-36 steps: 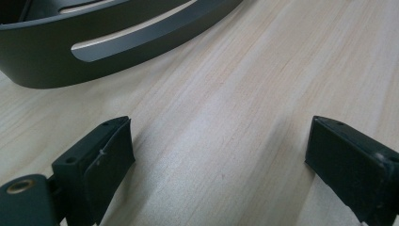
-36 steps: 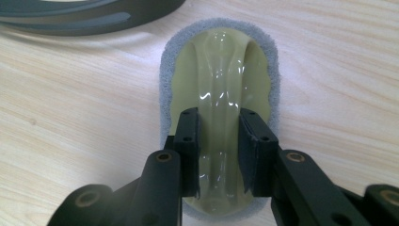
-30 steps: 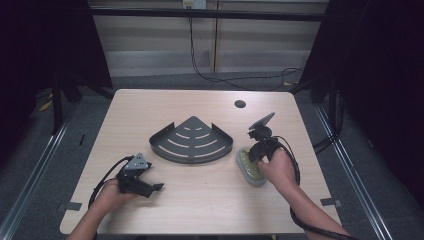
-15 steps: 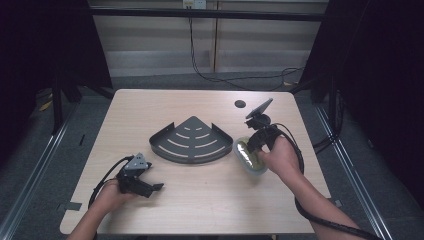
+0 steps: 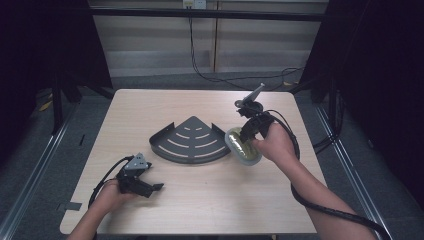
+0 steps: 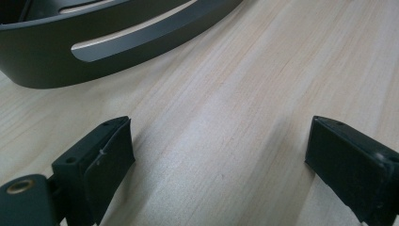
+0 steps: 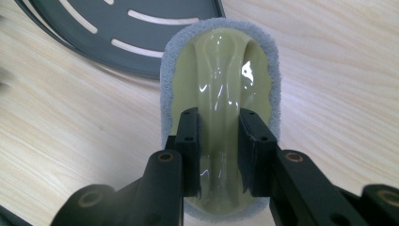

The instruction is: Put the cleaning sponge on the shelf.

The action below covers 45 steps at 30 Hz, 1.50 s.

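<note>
Gripping sponge (image 7: 219,94) ridge: right gripper (image 7: 219,150), close-up.

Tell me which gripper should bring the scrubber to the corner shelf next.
Right. The right gripper is already shut on the scrubber's ridged handle, right beside the corner shelf. The left gripper is open, holding nothing, low over the table in front of the shelf.
</note>
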Motion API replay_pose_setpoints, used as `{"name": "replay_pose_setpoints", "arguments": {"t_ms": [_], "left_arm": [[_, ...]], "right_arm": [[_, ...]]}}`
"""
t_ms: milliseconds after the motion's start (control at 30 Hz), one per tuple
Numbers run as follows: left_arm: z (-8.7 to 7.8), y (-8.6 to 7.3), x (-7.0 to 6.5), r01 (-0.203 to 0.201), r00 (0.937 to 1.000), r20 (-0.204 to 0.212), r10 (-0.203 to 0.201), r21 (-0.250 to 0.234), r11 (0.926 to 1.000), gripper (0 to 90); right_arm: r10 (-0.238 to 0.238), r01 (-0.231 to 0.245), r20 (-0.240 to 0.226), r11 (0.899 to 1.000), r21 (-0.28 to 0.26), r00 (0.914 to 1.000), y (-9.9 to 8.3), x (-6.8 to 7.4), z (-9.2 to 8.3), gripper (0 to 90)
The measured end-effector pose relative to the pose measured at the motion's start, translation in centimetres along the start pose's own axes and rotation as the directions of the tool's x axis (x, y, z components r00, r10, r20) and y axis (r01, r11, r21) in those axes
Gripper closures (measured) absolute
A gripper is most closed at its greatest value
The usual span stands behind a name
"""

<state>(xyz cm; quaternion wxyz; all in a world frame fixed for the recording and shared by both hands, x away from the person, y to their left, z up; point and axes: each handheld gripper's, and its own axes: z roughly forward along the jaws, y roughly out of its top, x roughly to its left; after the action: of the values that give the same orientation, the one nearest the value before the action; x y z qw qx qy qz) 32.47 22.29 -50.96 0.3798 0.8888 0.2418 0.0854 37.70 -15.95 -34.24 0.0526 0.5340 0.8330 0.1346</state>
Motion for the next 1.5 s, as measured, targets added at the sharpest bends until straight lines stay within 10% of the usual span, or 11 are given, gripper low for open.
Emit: {"name": "replay_pose_setpoints", "arguments": {"t_ms": [1500], "left_arm": [[0.0,0.0,0.0,-0.001,1.0,0.0,0.001,0.001,1.0,7.7]], "right_arm": [[-0.149,0.149,-0.037,0.989,0.003,0.9882,8.4,3.0,2.8,72.3]]}}
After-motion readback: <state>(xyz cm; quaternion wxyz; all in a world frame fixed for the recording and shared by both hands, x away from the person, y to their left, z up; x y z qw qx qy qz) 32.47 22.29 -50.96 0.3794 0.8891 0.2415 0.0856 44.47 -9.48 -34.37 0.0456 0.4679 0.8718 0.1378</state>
